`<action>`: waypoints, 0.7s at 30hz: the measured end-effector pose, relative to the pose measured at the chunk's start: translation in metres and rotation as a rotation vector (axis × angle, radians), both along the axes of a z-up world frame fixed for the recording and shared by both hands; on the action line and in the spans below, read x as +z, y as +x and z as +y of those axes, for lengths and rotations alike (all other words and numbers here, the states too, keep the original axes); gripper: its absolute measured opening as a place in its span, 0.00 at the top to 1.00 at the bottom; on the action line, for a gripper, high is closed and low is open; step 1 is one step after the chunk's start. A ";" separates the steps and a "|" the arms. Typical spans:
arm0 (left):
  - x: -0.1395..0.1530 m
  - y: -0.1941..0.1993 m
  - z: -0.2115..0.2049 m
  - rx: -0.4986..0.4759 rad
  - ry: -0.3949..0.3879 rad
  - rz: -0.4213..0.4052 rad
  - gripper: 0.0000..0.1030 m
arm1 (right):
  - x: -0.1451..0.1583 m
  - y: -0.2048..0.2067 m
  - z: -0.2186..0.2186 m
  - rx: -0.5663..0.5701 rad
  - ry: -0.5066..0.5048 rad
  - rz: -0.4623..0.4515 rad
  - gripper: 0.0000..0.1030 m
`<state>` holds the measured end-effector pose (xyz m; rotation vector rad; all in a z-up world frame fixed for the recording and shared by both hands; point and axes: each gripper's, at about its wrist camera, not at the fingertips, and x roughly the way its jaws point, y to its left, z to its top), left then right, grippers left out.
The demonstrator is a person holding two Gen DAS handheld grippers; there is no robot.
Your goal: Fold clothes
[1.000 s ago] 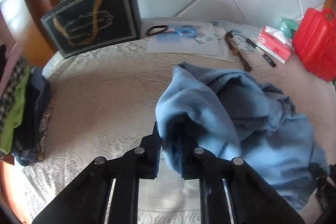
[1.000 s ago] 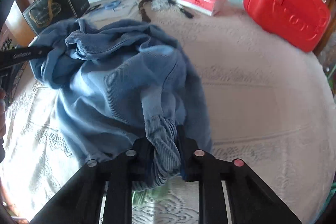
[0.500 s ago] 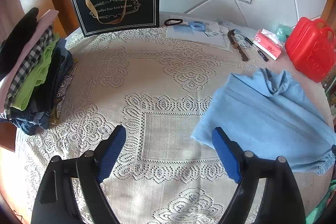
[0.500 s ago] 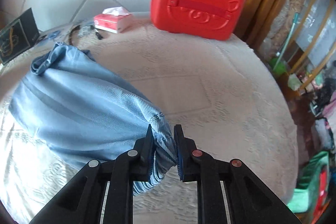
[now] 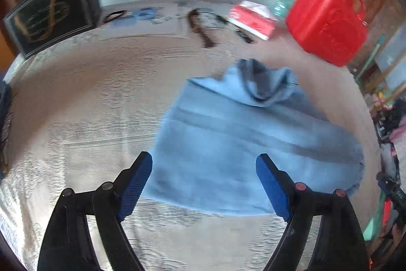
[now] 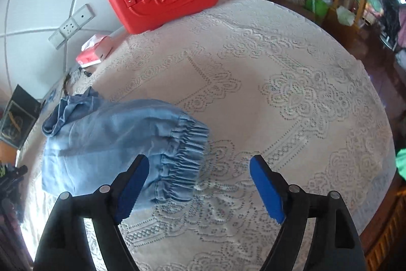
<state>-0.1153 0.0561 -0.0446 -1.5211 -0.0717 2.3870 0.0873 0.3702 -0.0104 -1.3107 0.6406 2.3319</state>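
Observation:
A light-blue garment point(image 5: 241, 144) lies spread on the lace tablecloth point(image 5: 88, 106), bunched at its far end. My left gripper point(image 5: 204, 184) hovers open over the garment's near left edge, its blue pads apart from the cloth. In the right wrist view the same garment point(image 6: 106, 139) ends in a gathered elastic hem point(image 6: 185, 156). My right gripper point(image 6: 196, 184) is above that hem. Its jaws are opening, the left pad over the hem and the right pad over bare tablecloth, neither pressing on cloth.
A red case point(image 5: 327, 24) stands at the back right, a tissue pack point(image 5: 253, 19) beside it. Scissors point(image 5: 144, 13) and small items lie by the wall, a black gift bag point(image 5: 50, 19) at back left. The round table's edge point(image 6: 375, 133) curves along the right.
The right gripper has let go of the elastic hem and opened wide. The left gripper, open since half a second ago, has swung right over the garment, which now lies on the table.

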 end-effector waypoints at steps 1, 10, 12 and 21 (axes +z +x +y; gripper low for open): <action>0.001 0.006 0.028 -0.060 0.003 0.012 0.18 | -0.001 0.006 0.003 -0.017 -0.002 -0.005 0.20; -0.038 0.065 0.242 -0.449 -0.121 0.077 0.18 | -0.028 0.056 0.028 -0.033 -0.104 -0.025 0.42; -0.053 0.064 0.257 -0.445 -0.164 0.053 0.51 | -0.032 0.065 0.033 -0.032 -0.119 -0.026 0.41; 0.029 0.011 0.101 -0.015 -0.174 0.188 0.95 | -0.036 0.070 0.048 0.036 -0.132 -0.013 0.41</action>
